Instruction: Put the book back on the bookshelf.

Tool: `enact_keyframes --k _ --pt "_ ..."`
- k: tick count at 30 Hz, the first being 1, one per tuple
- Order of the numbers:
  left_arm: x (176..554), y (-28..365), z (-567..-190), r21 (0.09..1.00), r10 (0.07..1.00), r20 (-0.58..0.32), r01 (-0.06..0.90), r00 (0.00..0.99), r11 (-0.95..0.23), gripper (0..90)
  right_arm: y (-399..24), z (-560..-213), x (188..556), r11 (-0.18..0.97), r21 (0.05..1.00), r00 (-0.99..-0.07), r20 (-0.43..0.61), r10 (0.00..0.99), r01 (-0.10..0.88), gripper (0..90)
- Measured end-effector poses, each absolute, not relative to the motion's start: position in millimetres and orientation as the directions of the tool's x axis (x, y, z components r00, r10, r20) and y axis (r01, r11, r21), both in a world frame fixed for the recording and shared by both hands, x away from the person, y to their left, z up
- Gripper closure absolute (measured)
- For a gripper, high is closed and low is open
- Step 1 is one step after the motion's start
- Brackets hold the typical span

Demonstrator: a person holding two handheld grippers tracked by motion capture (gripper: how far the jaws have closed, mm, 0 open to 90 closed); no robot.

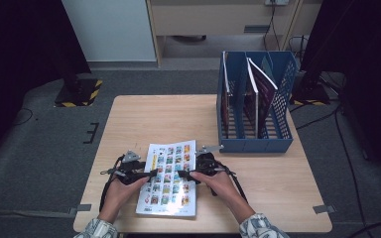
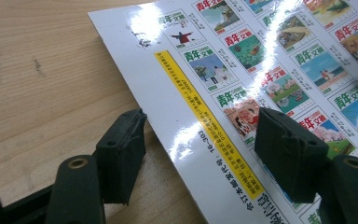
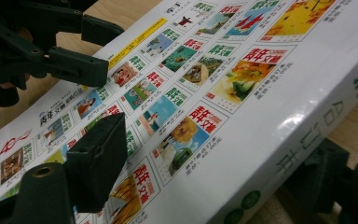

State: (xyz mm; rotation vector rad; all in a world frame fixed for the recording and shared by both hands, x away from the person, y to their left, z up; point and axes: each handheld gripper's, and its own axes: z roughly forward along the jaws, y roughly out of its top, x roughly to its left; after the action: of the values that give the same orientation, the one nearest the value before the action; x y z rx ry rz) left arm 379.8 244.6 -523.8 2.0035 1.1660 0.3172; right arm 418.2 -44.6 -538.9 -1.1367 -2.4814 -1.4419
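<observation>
A thick white book (image 1: 171, 186) with rows of small colourful pictures on its cover lies flat near the table's front edge. My left gripper (image 1: 151, 173) is at its left edge and stands open. One of its pads (image 2: 289, 154) rests on the cover (image 2: 261, 56), and the other pad (image 2: 121, 156) sits beside the edge on the wood. My right gripper (image 1: 182, 174) has hold of the spine side. Its upper pad (image 3: 98, 158) lies on the cover (image 3: 214, 70) and its lower jaw sits under the spine. The left gripper (image 3: 93, 46) shows beyond, over the far edge.
A blue file rack (image 1: 255, 109) stands at the table's back right with a few upright books in its slots. Bare wood (image 1: 144, 119) stretches behind and left of the book. The front table edge runs just below the book.
</observation>
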Motion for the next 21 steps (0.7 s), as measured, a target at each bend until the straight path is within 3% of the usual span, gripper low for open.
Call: enact_keyframes --k 4,13,21 --pt "380 245 -524 0.732 0.820 -0.164 0.625 0.549 -0.272 32.5 -46 -535 420 0.291 0.727 -0.726 0.396 0.562 0.622 29.7" --pt "380 246 -524 0.728 0.821 -0.165 0.630 0.546 -0.273 32.0 -31 -512 420 0.337 0.731 -0.764 0.381 0.520 0.594 27.7" --pt "380 246 -524 0.728 0.822 -0.169 0.631 0.545 -0.269 31.8 -20 -510 420 0.369 0.709 -0.759 0.362 0.541 0.601 27.6"
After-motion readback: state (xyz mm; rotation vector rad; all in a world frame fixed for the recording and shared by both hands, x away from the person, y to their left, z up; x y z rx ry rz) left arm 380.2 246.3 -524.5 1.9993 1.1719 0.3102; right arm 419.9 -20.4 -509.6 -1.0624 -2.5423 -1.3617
